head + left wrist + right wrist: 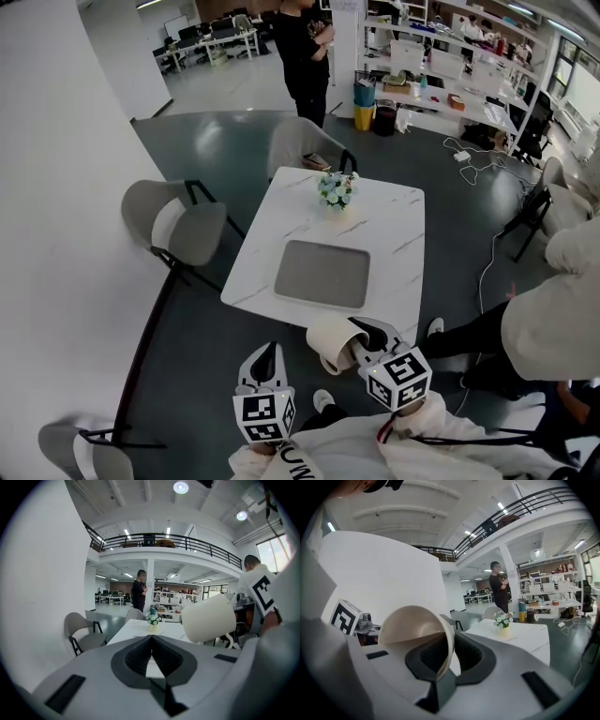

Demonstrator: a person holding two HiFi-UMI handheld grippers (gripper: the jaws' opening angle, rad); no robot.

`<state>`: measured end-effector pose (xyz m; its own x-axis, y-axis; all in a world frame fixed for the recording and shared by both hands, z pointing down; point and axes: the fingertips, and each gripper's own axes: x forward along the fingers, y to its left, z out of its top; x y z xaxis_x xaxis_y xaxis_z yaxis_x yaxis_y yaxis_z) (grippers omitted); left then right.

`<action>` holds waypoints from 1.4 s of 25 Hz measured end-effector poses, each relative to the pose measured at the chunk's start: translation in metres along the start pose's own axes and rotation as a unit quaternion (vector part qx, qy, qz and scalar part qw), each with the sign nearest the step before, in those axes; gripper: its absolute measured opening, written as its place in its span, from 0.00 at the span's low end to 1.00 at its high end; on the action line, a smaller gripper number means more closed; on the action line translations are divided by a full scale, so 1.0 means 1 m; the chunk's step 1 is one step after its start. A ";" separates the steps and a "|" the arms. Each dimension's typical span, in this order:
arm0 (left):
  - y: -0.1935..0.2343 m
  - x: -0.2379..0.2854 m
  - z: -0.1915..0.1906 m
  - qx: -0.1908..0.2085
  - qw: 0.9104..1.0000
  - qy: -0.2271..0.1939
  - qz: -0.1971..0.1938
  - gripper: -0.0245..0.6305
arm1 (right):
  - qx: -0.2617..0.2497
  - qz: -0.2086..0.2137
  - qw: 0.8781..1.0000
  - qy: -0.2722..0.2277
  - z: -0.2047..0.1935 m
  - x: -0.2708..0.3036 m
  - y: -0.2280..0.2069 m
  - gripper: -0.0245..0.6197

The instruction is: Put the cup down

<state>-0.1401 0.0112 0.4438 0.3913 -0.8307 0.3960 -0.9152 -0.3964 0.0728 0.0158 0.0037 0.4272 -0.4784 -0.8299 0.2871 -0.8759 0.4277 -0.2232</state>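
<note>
A cream cup (330, 339) lies on its side in the air, just off the near edge of the white marble table (394, 234). My right gripper (361, 333) is shut on it, the cup's wall pinched between the pads. In the right gripper view the cup (417, 625) opens toward the camera, with its rim inside the right gripper (449, 644). My left gripper (268, 352) hangs to the left of the cup, shut and empty. From the left gripper view the cup (208, 619) floats at the upper right of the left gripper (151, 637).
A grey tray (322, 273) lies on the table's near half, and a small flower pot (336, 190) stands at the far edge. Grey chairs (173, 225) stand at the left and behind (305, 145). A person (305, 56) stands beyond; another person (553, 319) is at the right.
</note>
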 end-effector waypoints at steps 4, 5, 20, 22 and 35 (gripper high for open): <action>0.020 0.011 0.006 0.008 1.000 -0.003 -0.012 0.05 | 0.005 -0.017 1.000 -0.006 0.005 0.018 -0.001 0.10; 0.023 0.013 0.007 0.009 1.000 -0.002 -0.015 0.05 | 0.006 -0.021 1.000 -0.006 0.006 0.020 -0.001 0.10; 0.026 0.027 0.018 0.012 0.999 0.000 -0.039 0.05 | 0.002 -0.031 0.999 0.009 0.016 0.025 -0.004 0.10; 0.021 0.033 0.017 0.012 0.999 0.003 -0.041 0.05 | 0.003 -0.029 1.000 0.009 0.016 0.026 -0.008 0.10; 0.003 0.079 0.029 0.020 0.999 0.016 -0.030 0.05 | 0.020 -0.032 0.999 0.020 0.014 0.037 -0.068 0.10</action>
<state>-0.1086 -0.0671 0.4491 0.4414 -0.7928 0.4202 -0.8856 -0.4604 0.0617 0.0585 -0.0615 0.4401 -0.4251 -0.8397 0.3378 -0.9015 0.3594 -0.2412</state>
